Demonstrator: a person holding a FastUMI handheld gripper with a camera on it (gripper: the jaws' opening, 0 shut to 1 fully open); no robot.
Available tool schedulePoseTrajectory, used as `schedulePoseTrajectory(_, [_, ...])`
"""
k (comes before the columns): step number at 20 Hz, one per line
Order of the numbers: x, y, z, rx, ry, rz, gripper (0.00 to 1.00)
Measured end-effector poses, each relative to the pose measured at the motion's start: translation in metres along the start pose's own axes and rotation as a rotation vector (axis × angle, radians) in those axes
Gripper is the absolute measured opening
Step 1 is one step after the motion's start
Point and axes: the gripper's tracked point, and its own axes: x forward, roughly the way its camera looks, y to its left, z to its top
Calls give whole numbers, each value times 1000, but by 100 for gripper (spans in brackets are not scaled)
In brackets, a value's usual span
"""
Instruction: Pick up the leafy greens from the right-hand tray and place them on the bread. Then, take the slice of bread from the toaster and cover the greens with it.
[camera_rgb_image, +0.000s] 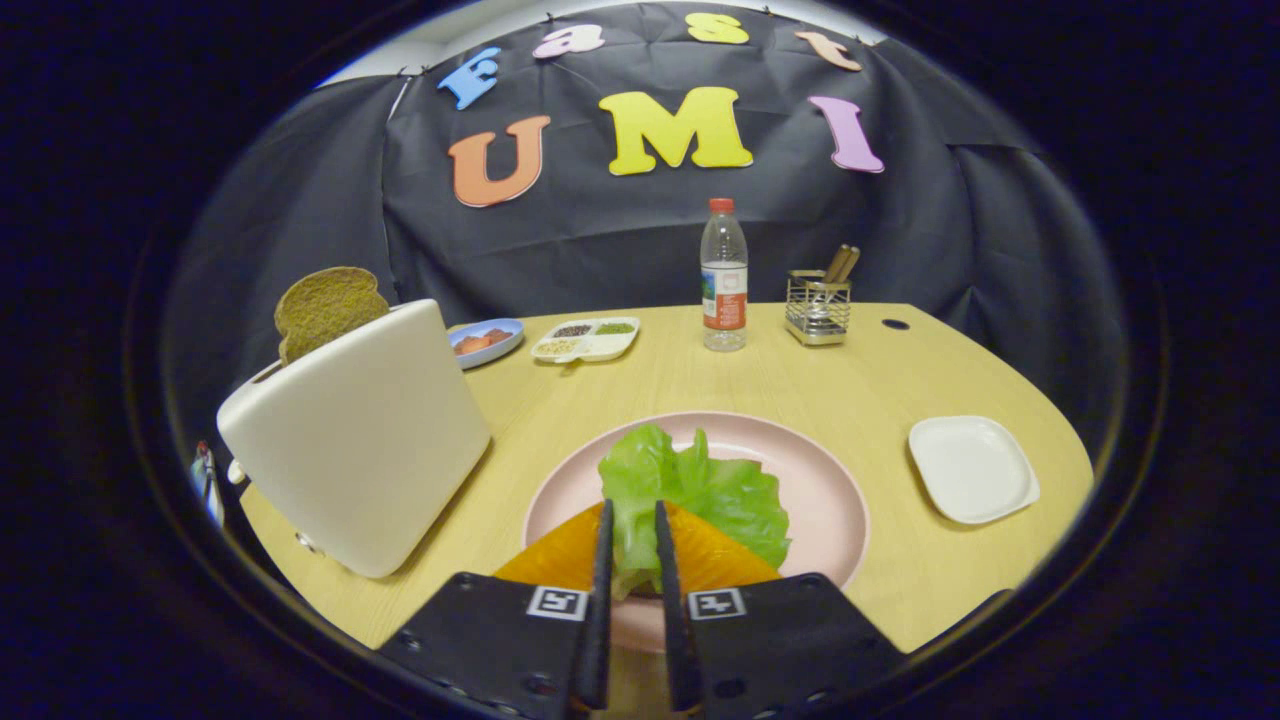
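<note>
The gripper view rides low over the table (700, 385) — close, facing forward toward the booth's back wall (620, 235).

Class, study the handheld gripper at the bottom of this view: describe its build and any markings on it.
The gripper has two thin, flat, blade-like fingers running forward side by side. Each springs from a broad, dark, angular block. Each block carries a small square black-and-white tag near its finger, and round screw heads show lower down.

Claw (632, 520) pinches leafy greens (700, 490) over bread (560, 560) on plate (830, 480).
</note>
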Motion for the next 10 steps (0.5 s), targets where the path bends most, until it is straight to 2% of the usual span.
schedulePoseTrajectory(3, [5,0,-6,20,27,3,46])
schedulePoseTrajectory(6, [-1,0,-2,29,24,12,52])
schedulePoseTrajectory(10, [-15,0,13,36,2,16,79])
